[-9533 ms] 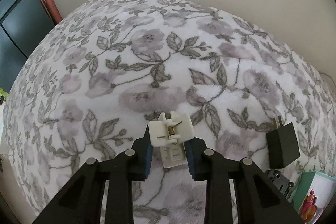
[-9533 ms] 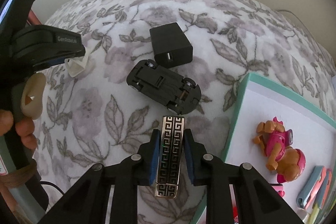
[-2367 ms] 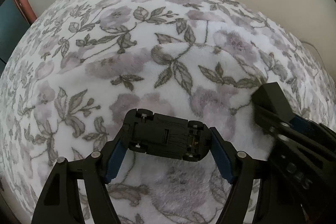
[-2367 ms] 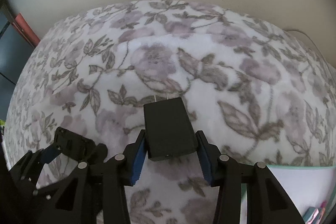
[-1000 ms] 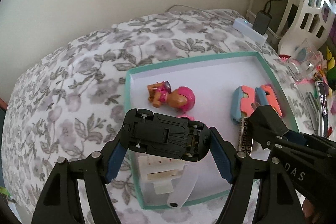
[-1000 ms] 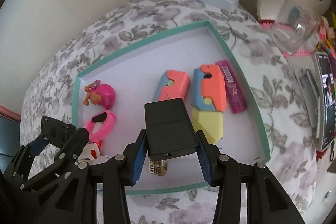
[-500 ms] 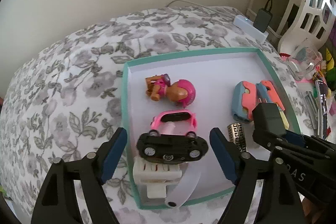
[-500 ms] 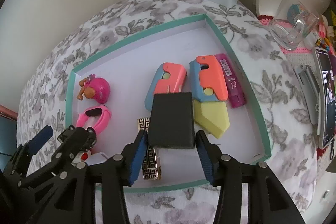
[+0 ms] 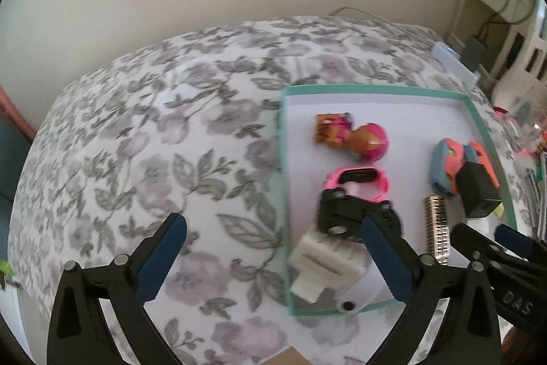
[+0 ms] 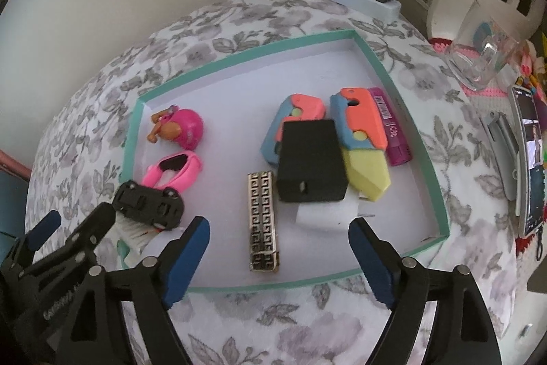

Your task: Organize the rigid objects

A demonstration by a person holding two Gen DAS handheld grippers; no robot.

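Right wrist: purple tube [image 10: 389, 126] visible, left's view lacks | left gripper [image 9: 278, 253], right gripper [image 10: 278, 248]: both released, just opened

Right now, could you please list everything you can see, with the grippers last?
Tray: one, teal rim, on floral blanket.
Toy car: one, black, tray's near-left corner, upside down.
Charger block: one, black, mid-tray, atop other items.
Patterned bar: one, gold-black, near centre.
Pup figure: one, pink, far left.
Watch: one, pink, beside car.
Folding toys: two, coral-blue, right.
Tube: one, magenta, right wall.
Power strip: one, white, beyond tray.
Left gripper: open, empty.
Right gripper: open, empty.
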